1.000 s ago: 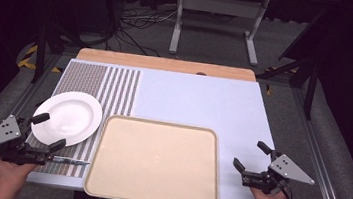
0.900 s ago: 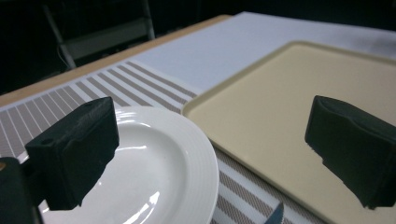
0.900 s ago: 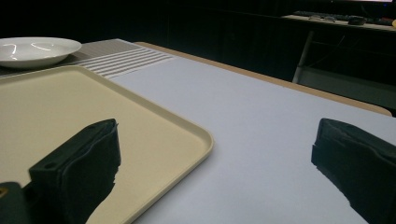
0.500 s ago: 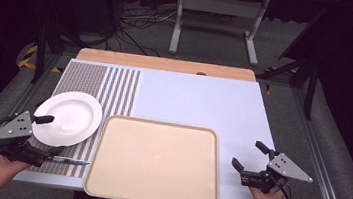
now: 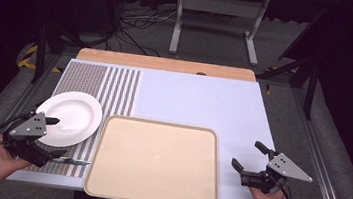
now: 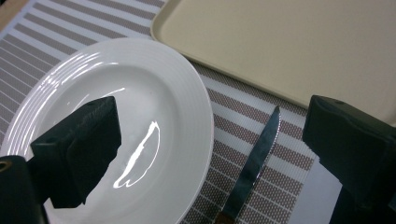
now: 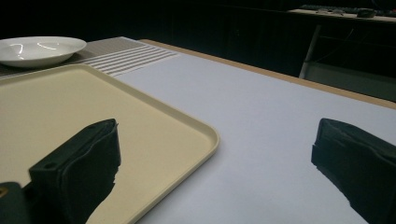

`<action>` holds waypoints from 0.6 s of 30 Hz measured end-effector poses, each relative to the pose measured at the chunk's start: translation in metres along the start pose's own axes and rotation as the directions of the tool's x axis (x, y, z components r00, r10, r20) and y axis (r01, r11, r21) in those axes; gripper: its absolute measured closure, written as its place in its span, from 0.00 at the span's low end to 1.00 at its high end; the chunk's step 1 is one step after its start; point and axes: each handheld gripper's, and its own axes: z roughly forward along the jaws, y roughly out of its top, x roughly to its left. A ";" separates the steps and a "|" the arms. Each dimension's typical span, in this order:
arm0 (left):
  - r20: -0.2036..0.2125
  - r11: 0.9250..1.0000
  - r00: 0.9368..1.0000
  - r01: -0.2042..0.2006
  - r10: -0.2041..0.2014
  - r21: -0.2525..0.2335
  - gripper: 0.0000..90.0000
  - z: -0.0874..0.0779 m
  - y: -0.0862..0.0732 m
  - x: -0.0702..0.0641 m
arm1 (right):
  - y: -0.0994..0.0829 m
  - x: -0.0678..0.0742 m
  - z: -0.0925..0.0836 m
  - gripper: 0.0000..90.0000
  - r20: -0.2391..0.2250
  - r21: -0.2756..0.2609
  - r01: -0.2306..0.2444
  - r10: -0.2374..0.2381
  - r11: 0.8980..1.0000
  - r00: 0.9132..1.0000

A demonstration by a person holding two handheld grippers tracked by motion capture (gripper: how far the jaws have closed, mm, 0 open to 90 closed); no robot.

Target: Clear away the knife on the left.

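A white plate (image 5: 69, 117) lies on the striped mat at the left. A table knife (image 5: 72, 161) rests on the mat just in front of it, blade pointing right. My left gripper (image 5: 57, 137) is open, one jaw over the plate's near rim and the other beside the knife. In the left gripper view the plate (image 6: 140, 107) and the knife (image 6: 254, 163) lie between the spread jaws. A beige tray (image 5: 155, 160) sits bare at the front centre. My right gripper (image 5: 246, 154) is open over the white mat right of the tray, holding nothing.
The white mat (image 5: 199, 102) stretches behind the tray, with a wooden table edge (image 5: 168, 64) beyond it. The tray's rim (image 7: 205, 130) lies close to my right gripper's left jaw. Metal rails run along both table sides; stands and cables occupy the floor behind.
My left gripper has moved right and forward to the plate's near rim, so its jaws now span plate and knife. The right gripper has hardly moved.
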 end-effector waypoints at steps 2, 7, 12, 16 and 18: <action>0.006 1.000 1.000 -0.010 0.010 0.024 0.06 0.000 0.002 0.001 | 0.000 0.000 0.000 0.02 0.000 0.001 0.000 0.000 1.000 1.000; 0.018 0.996 0.999 -0.035 0.033 0.080 0.06 -0.001 0.007 0.003 | 0.000 0.000 0.000 0.02 -0.002 0.000 0.000 0.000 1.000 1.000; 0.027 0.990 0.999 -0.050 0.046 0.135 0.06 0.000 0.009 0.005 | 0.000 0.001 0.001 0.02 -0.007 0.005 0.001 -0.001 1.000 1.000; 0.043 0.984 0.998 -0.061 0.055 0.167 0.06 0.001 0.008 0.007 | 0.000 0.001 0.001 0.02 -0.008 0.007 0.007 -0.007 1.000 1.000; 0.061 0.979 0.996 -0.071 0.060 0.190 0.07 0.002 0.008 0.008 | -0.001 0.001 0.001 0.02 -0.008 0.007 0.004 -0.004 1.000 1.000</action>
